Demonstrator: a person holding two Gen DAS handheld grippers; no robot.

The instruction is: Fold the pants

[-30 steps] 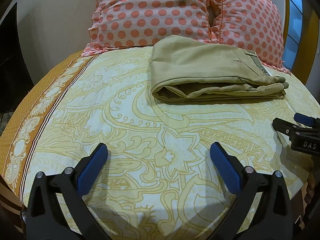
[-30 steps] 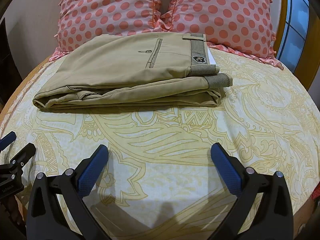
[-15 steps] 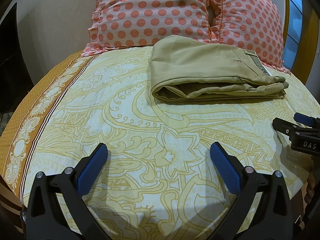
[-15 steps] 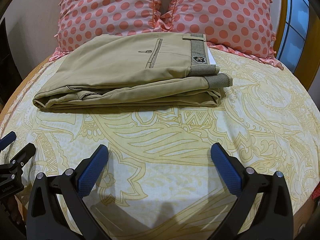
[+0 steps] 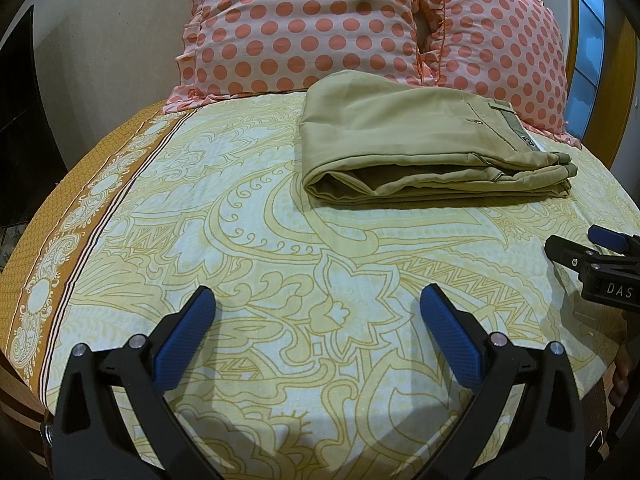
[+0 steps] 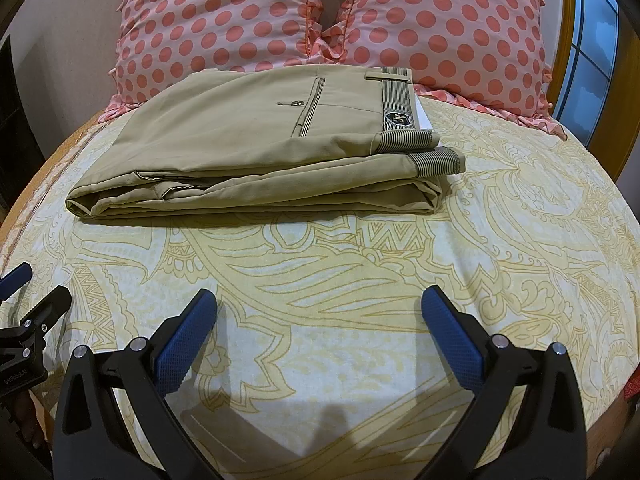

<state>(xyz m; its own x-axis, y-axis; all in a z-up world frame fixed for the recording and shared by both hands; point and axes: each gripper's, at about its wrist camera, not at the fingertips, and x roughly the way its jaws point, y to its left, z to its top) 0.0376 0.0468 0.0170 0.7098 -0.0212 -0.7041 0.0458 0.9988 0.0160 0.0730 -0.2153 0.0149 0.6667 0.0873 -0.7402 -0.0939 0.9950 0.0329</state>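
The khaki cotton pants are laid folded in a flat stack against the pink polka-dot pillows; folding is judged complete. The left gripper and right gripper are held released, well short of the pants, grasping nothing.

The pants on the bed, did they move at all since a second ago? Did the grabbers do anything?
Nothing visibly changed. The folded pants lie in the same spot by the pillows, and the left gripper and right gripper both stay open above the bedsheet, touching nothing.
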